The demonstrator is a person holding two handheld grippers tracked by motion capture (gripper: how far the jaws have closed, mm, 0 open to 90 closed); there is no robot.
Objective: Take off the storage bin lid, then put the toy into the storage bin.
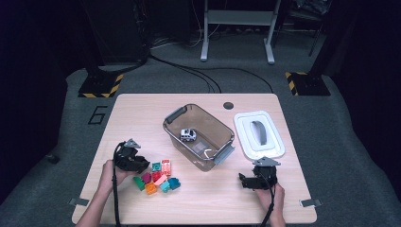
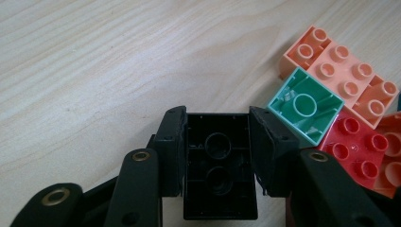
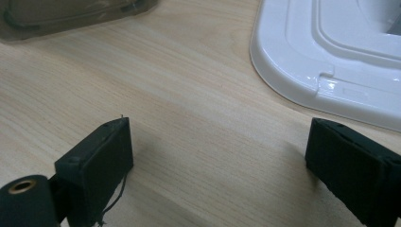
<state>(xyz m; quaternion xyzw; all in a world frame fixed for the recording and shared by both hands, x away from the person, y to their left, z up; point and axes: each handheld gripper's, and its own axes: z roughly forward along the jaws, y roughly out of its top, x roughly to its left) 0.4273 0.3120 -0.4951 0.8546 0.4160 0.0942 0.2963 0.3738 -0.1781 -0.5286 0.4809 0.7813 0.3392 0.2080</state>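
My left gripper (image 2: 216, 120) is shut on a black brick (image 2: 218, 165), which sits hollow side up between the pads on the table. From above, the left gripper (image 1: 141, 165) lies at the left edge of a heap of coloured bricks (image 1: 158, 178). Just to the right of the jaws are a teal brick (image 2: 306, 105) turned upside down, peach bricks (image 2: 340, 71) and a red brick (image 2: 359, 144). My right gripper (image 3: 217, 142) stands open over bare wood, nothing between its jaws. In the high view the right gripper (image 1: 257, 176) rests near the table's front right.
A clear plastic bin (image 1: 176, 115) stands mid-table with a small white toy car (image 1: 188, 135) inside. Its white lid (image 1: 259, 134) lies flat to the right, just beyond my right gripper. The white lid's rim (image 3: 302, 90) is close ahead of the right jaws.
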